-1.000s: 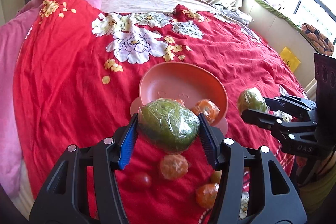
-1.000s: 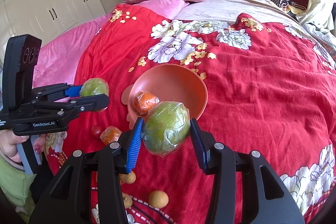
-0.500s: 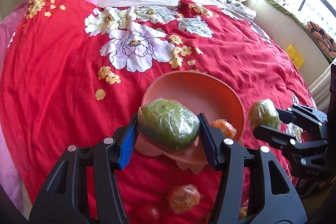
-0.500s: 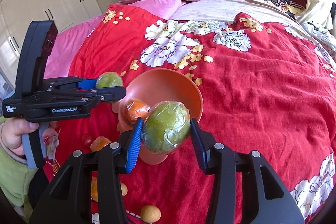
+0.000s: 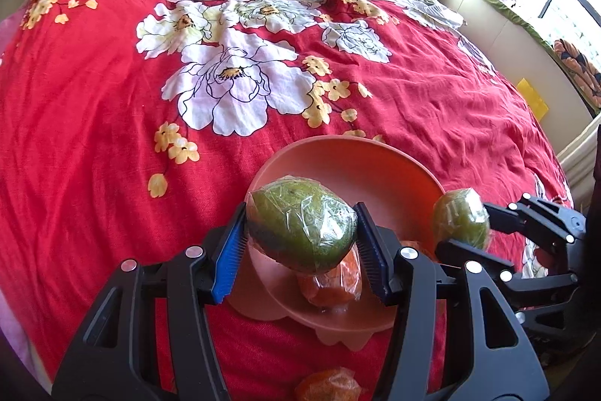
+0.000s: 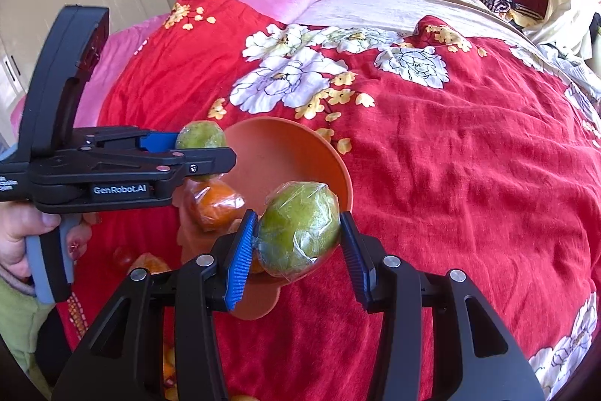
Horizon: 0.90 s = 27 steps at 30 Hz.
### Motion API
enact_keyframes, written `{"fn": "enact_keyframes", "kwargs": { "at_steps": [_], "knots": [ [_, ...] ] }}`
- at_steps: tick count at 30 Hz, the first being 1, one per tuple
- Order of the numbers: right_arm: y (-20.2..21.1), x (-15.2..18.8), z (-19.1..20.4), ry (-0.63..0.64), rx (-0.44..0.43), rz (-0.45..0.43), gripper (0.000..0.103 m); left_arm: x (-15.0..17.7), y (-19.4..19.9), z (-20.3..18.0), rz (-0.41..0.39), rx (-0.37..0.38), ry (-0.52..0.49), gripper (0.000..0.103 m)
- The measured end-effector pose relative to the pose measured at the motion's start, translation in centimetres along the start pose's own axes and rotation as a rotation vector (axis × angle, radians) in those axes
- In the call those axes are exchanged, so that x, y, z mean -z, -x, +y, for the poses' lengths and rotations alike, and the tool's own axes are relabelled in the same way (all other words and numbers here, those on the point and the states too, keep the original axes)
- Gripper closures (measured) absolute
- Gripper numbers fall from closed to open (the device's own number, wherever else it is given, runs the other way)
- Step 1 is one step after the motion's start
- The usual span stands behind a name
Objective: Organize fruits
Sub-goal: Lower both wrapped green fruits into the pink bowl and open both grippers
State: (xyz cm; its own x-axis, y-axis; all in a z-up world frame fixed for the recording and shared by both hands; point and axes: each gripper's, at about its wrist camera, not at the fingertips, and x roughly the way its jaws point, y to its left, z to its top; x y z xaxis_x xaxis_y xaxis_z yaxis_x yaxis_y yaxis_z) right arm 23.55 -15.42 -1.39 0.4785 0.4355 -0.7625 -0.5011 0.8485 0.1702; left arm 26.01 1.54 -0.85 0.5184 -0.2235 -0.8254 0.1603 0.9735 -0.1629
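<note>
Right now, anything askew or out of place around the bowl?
Yes. The bowl sits tilted on the soft red bedspread, its mouth tipped up rather than level, with one wrapped orange inside. More wrapped oranges and a tomato lie loose on the bedspread near it. Each gripper holds a wrapped green fruit.

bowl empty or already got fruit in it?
Not empty. The orange bowl holds one wrapped orange fruit; both wrapped green fruits are in the grippers, not in it.

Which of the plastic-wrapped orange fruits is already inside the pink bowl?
The wrapped orange lying in the pink bowl, just below the left gripper's green fruit. The other orange sits on the red bedspread, outside it.
</note>
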Motion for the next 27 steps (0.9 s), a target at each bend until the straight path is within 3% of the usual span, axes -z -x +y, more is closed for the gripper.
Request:
{"fn": "enact_keyframes", "kwargs": {
  "at_steps": [27],
  "knots": [
    [0.2,0.4,-0.4,0.007,0.021,-0.015,0.058,-0.4,-2.3,-0.5,0.032,-0.005,-0.012,0.056]
  ]
}}
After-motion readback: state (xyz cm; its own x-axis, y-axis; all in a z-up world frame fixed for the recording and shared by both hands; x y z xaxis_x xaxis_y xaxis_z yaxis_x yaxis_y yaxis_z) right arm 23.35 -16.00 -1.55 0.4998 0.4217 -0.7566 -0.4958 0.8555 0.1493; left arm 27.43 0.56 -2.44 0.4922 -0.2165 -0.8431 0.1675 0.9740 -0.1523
